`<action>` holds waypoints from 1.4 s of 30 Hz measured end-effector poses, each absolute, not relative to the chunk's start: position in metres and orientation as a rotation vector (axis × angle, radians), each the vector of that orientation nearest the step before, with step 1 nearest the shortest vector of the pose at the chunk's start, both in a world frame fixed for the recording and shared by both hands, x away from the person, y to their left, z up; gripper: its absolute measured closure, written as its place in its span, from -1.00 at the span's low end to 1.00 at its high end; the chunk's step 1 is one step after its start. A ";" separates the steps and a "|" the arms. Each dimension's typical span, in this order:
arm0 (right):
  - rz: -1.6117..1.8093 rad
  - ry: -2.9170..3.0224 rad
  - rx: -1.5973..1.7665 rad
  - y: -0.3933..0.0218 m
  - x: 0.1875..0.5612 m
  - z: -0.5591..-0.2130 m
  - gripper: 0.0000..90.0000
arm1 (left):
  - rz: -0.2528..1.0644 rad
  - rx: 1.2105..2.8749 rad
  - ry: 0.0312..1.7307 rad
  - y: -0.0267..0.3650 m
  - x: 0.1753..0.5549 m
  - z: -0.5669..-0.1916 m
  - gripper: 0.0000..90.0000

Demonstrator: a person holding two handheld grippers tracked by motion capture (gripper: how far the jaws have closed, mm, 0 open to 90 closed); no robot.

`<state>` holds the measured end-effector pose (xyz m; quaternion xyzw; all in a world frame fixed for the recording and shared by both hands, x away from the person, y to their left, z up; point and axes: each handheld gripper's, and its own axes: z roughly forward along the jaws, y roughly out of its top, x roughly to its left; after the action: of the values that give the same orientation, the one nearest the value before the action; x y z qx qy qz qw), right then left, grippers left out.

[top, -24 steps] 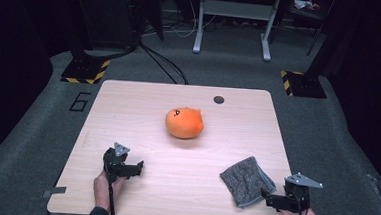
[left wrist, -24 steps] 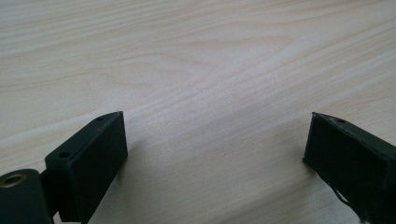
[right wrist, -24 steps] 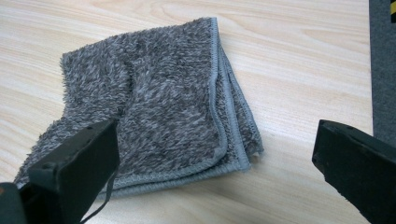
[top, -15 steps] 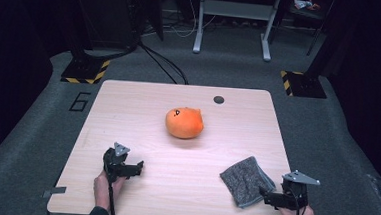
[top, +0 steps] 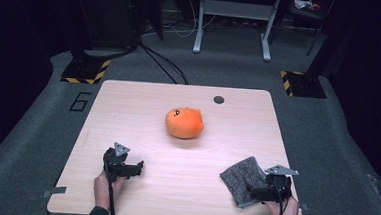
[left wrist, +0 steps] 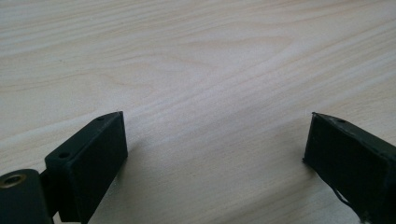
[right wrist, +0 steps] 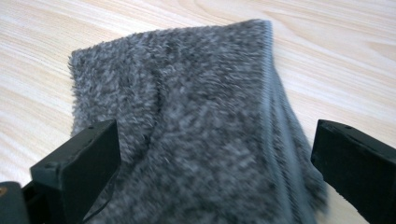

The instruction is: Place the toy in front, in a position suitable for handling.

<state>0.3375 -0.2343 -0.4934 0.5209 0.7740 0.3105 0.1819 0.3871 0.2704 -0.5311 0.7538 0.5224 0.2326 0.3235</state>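
Grey and fuzzy, the folded cloth [top: 242,180] lies at the near right corner of the wooden table [top: 143,104], seen from above. The right gripper [top: 251,193] sits at its near edge, its tips hard to make out against the fabric. The left gripper [top: 135,168] rests near the front left, over bare wood. An orange plush toy [top: 184,122] sits mid-table, well apart from both, with open board all round it. A small dark disc [top: 219,99] lies near the far edge.

Along the left gripper [left wrist: 215,140], the jaws stand wide over bare wood, nothing between them.

Along the right gripper [right wrist: 215,144], the jaws stand wide with the cloth [right wrist: 187,121] between them, unpinched; its near end is cut off by the frame.
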 end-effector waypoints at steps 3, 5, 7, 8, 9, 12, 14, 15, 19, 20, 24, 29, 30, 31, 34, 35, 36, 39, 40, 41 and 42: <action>0.853 2.201 1.472 -0.226 0.342 -0.497 -0.99 | 0.608 1.976 1.373 0.270 0.387 -0.531 -0.88; 0.844 2.215 1.457 -0.225 0.344 -0.499 -0.99 | 0.611 1.977 1.371 0.270 0.387 -0.531 -0.88; 0.843 2.226 1.467 -0.220 0.347 -0.501 -0.99 | 0.609 1.975 1.373 0.270 0.387 -0.531 -0.88; 0.837 2.230 1.445 -0.218 0.350 -0.503 -0.99 | 0.603 1.968 1.378 0.270 0.387 -0.531 -0.88; 0.837 2.230 1.445 -0.218 0.350 -0.503 -0.99 | 0.603 1.968 1.378 0.270 0.387 -0.531 -0.88; 0.833 2.250 1.451 -0.214 0.354 -0.506 -1.00 | 0.602 1.969 1.378 0.270 0.387 -0.531 -0.88; 0.822 2.260 1.447 -0.212 0.356 -0.508 -1.00 | 0.606 1.969 1.378 0.270 0.387 -0.531 -0.88; 0.822 2.260 1.447 -0.212 0.356 -0.508 -1.00 | 0.606 1.969 1.378 0.270 0.387 -0.531 -0.88; 0.790 2.267 1.457 -0.211 0.358 -0.514 -0.98 | 0.608 1.970 1.377 0.270 0.387 -0.531 -0.88; 0.790 2.267 1.457 -0.211 0.358 -0.514 -0.98 | 0.608 1.970 1.377 0.270 0.387 -0.531 -0.88; 0.785 2.285 1.423 -0.212 0.357 -0.516 -0.90 | 0.607 1.968 1.377 0.270 0.387 -0.531 -0.88; 0.800 2.269 1.429 -0.213 0.354 -0.514 -0.62 | 0.607 1.969 1.377 0.270 0.387 -0.531 -0.88; 0.808 2.258 1.426 -0.214 0.353 -0.514 -0.56 | 0.608 1.968 1.378 0.270 0.387 -0.531 -0.88; 0.816 2.241 1.443 -0.215 0.351 -0.514 -0.48 | 0.603 1.968 1.378 0.270 0.387 -0.531 -0.88; 0.839 2.210 1.441 -0.217 0.349 -0.514 -0.32 | 0.608 1.968 1.377 0.270 0.387 -0.531 -0.88; 0.849 2.208 1.430 -0.217 0.349 -0.514 -0.25 | 0.606 1.969 1.378 0.270 0.387 -0.531 -0.88; 0.858 2.208 1.420 -0.218 0.348 -0.515 -0.21 | 0.603 1.968 1.379 0.270 0.387 -0.531 -0.88; 0.865 2.198 1.434 -0.216 0.346 -0.514 -0.02 | 0.608 1.969 1.377 0.270 0.387 -0.531 -0.88; 0.869 2.196 1.431 -0.216 0.346 -0.514 0.04 | 0.603 1.968 1.378 0.270 0.387 -0.531 -0.88; 0.873 2.198 1.425 -0.216 0.345 -0.514 0.10 | 0.609 1.969 1.377 0.270 0.387 -0.531 -0.88; 0.878 2.197 1.416 -0.216 0.345 -0.514 0.14 | 0.609 1.969 1.377 0.270 0.387 -0.531 -0.88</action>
<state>0.3448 -0.2160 -0.5143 0.5042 0.7821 0.3125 0.1909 0.3868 0.2698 -0.5314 0.7511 0.5254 0.2322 0.3255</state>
